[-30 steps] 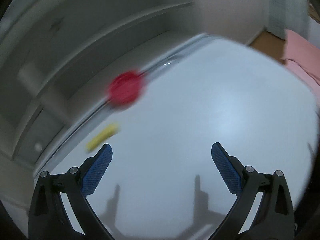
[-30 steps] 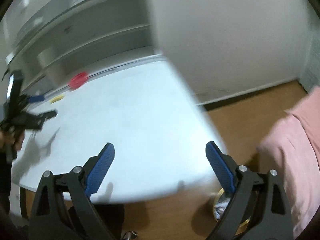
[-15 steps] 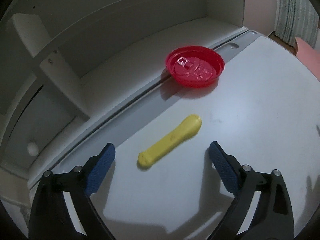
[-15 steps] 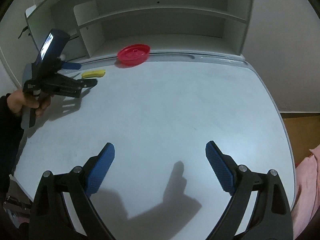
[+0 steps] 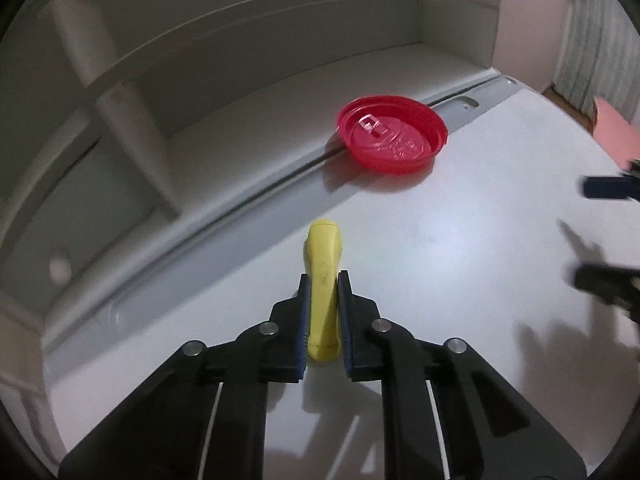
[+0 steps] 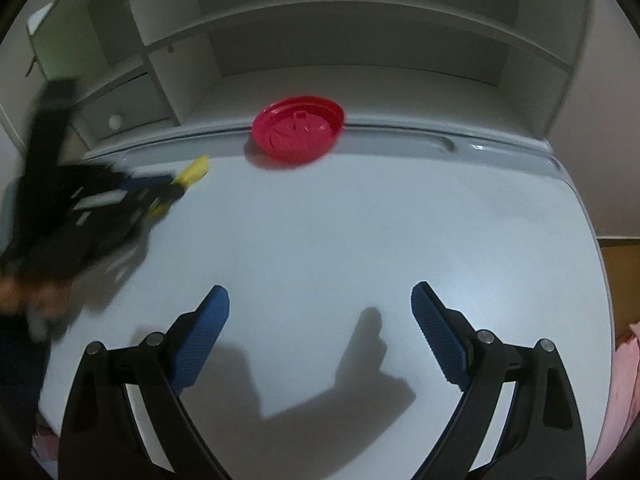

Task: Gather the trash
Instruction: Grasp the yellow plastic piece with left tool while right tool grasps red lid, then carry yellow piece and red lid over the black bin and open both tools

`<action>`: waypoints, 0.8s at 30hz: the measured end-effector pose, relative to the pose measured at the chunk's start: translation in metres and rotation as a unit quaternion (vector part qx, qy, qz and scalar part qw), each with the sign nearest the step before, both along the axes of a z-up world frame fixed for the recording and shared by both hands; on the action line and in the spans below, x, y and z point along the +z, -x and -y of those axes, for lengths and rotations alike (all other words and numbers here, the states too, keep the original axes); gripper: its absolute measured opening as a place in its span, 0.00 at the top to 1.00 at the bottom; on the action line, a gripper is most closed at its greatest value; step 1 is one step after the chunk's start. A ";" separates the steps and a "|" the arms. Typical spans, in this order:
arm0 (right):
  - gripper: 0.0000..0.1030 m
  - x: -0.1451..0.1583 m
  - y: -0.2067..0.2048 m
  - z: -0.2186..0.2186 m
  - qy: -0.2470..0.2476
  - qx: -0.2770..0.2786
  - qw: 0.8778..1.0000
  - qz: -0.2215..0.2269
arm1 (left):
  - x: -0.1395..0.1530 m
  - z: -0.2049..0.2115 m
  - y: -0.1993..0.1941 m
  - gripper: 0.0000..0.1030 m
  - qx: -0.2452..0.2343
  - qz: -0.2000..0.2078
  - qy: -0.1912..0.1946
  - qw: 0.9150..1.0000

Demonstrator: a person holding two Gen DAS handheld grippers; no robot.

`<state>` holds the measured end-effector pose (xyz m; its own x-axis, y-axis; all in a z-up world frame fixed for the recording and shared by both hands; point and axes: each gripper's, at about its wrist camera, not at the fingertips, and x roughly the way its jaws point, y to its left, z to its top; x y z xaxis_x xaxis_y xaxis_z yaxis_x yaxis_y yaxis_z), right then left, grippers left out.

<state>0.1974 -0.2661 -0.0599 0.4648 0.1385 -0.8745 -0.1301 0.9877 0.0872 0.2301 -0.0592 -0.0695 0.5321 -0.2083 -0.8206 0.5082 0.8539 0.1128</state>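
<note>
Left hand-held gripper (image 5: 323, 280) has just been closing; its blue pads now clamp the yellow piece (image 5: 323, 264), which lies on the white surface (image 5: 460, 264) w/ its far end sticking out past the tips. Red lid (image 5: 392, 140) sits further back by the shelf (image 5: 280, 92). Right hand-held gripper (image 6: 320, 300) hangs over the surface, jaws wide apart, nothing between them.

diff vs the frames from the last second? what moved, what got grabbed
The left gripper came up to the yellow piece and its jaws have just been closing; the pads now clamp it. The right gripper swung in over the white desk, jaws open and empty. The red lid stayed by the shelf edge.
</note>
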 end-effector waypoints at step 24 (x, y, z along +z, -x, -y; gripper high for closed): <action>0.23 -0.008 -0.110 -0.032 0.026 -0.035 0.999 0.009 | 0.027 -0.075 0.084 0.88 0.091 0.009 0.044 0.995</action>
